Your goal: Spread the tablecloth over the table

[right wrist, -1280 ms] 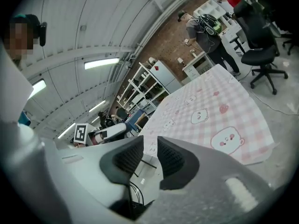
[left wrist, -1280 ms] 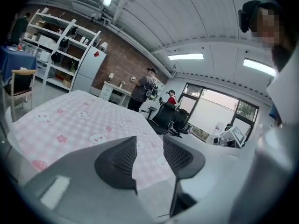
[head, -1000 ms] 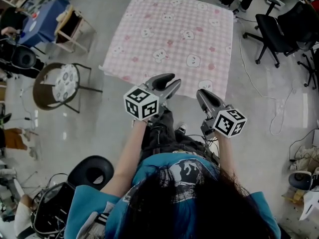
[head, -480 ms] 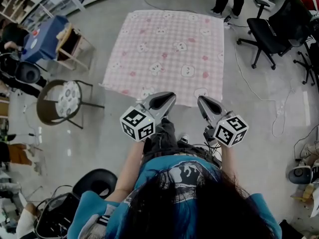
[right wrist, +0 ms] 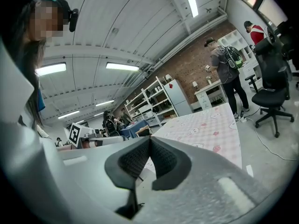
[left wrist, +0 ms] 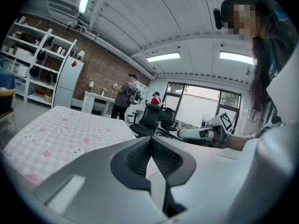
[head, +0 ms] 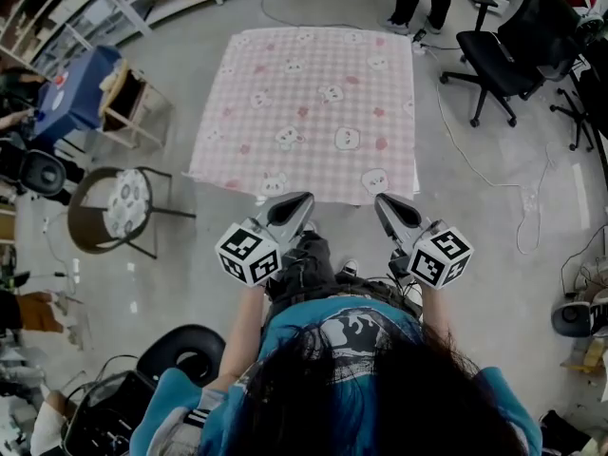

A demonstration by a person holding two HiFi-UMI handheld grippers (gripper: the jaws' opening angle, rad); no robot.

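Drawn back since a second ago, both grippers are now sitting at the near edge of the tablecloth (head: 313, 103) rather than over it, and their jaws have just been closing. That pink checked cloth is lying flat over the table at 12 o'clock. On the left gripper (head: 302, 200) and the right gripper (head: 383, 203) the pads are meeting, fully narrow. An office chair (head: 494, 55) is standing at 2 o'clock and a round-seated chair (head: 119, 198) at 9 o'clock.
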